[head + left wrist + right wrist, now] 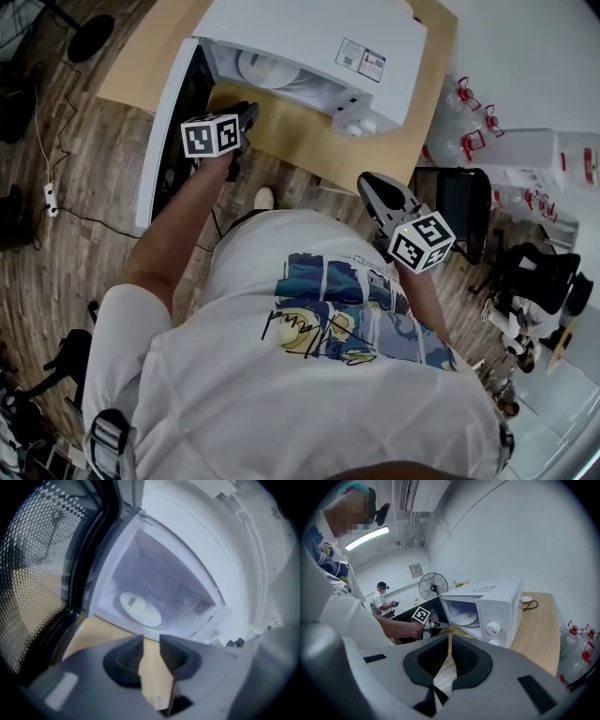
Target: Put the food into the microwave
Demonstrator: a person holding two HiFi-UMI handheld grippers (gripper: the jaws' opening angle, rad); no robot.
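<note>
Between the jaws of the left gripper (pixel 151 641), a small gap, nothing held, only bare table (pixel 93 630) showing through. Held low over that wooden table, right in front of the open mouth of the white microwave (pixel 197 541). Inside, a round white plate (pixel 139 609) lying flat on the bottom, with a small pale lump (pixel 136 603) on it, too blurry to call food for sure. To the left, the dark door (pixel 42 573) with its dotted window, swung wide open. On the right gripper (pixel 450 641), jaws closed, just a thin line between the tips, nothing in them. Held back close to the person's body, well apart from the microwave (pixel 497 604) and aimed at it from the side. From there, the same plate (pixel 466 618) inside the open box and two round knobs (pixel 492 628) on the front. Farther off, a standing fan (pixel 432 585) and another person (pixel 383 599) near the back wall. In the head view, left gripper (pixel 248 112) at the front of the microwave (pixel 309 37), just beside the open door (pixel 173 131). Right gripper (pixel 370 186) near the chest, past the edge of the table (pixel 281 131). Plate (pixel 265 67) just seen inside. Wooden floor (pixel 84 187) below. Black chair (pixel 464 206) and water bottles (pixel 469 122) off to the right.
</note>
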